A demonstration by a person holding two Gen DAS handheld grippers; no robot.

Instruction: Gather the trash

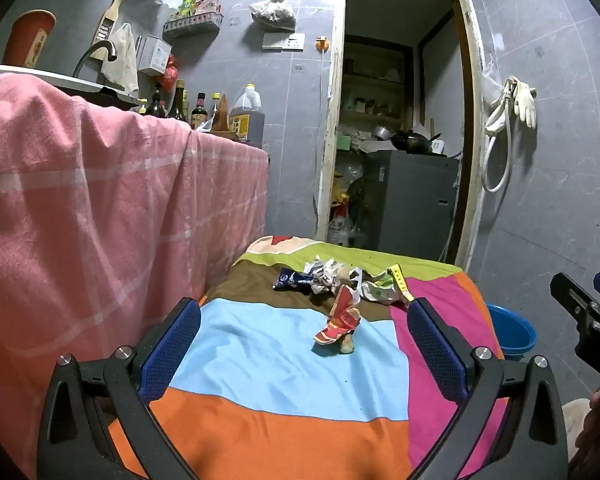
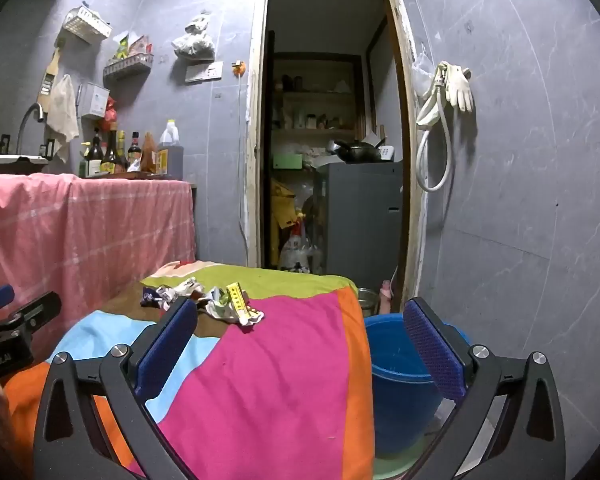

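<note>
Left wrist view: showed the left gripper spread wide, blue pads apart, nothing between them but cloth. Pointed over the colour-block cloth, orange, light blue, brown, green and magenta. Found a crumpled red wrapper standing alone on the blue patch, ahead of the jaws and untouched. Spotted more trash behind it on the brown band: a dark blue wrapper, crumpled white paper, a yellow strip. Caught the blue bucket beyond the cloth's right edge, and the right gripper's tip at the far right. Took in a pink cloth draped on the left.

Right wrist view: showed the right gripper also gaping, empty, aimed across the magenta patch. Placed the trash pile ahead and left of it, well apart from the blue bucket on the right, the right pad overlapping the bucket in the frame
</note>
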